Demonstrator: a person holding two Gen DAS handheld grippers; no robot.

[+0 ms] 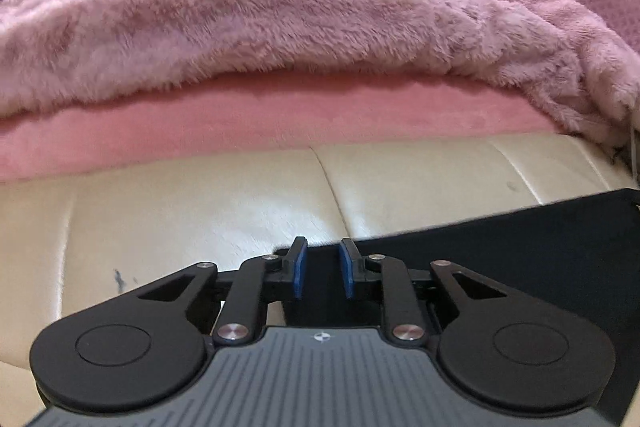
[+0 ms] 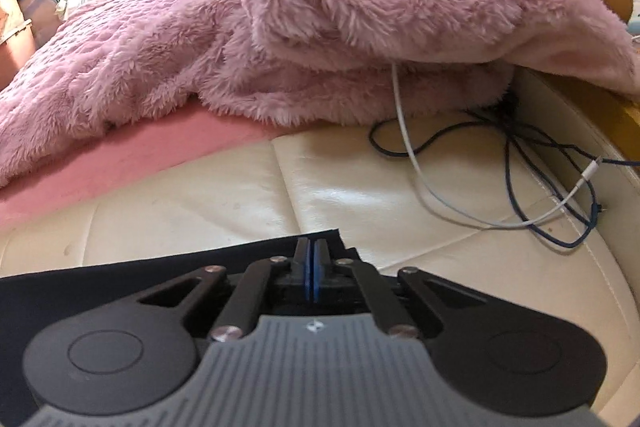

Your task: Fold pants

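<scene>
The pants (image 1: 520,247), dark and flat, are lying on the cream bench (image 1: 200,227) at the foot of the bed, below the pink blanket (image 1: 280,7). The right hand-held gripper (image 2: 311,259) is clamping one corner of the cloth, its pads pressed together on the edge. The left hand-held gripper (image 1: 323,267) is standing part open over the opposite edge, with fabric between its pads but not yet pinched. To fold well, the left one should be biting the corner fully before lifting, and both should be keeping the edge taut and level, clear of the cables (image 2: 520,167).
</scene>
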